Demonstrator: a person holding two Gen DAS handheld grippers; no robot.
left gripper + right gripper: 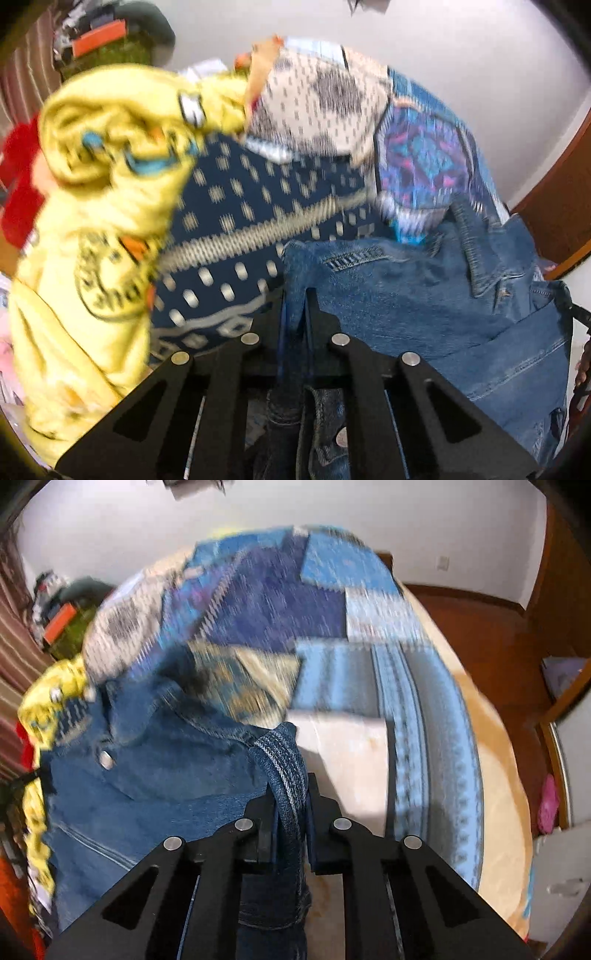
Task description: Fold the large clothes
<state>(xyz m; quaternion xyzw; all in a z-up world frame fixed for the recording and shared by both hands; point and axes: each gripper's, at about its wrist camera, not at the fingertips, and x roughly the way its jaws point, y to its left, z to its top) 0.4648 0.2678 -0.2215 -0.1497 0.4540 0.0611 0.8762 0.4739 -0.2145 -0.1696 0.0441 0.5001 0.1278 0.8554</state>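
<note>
We are pinching the denim jacket [424, 295] in both grippers: the left gripper [295, 299] is clamping a fold of its edge, and the right gripper [291, 786] is clamping a thick stitched hem. The jacket is lying on the patchwork bedspread [332, 602], beside a yellow garment [103, 155]. To fold cleanly, we judge both grips should be staying firm and moving together, keeping the cloth taut between them.

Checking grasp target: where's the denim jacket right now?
The denim jacket lies on the patchwork bedspread, right of the yellow sweatshirt; the left gripper and right gripper each pinch an edge.
</note>
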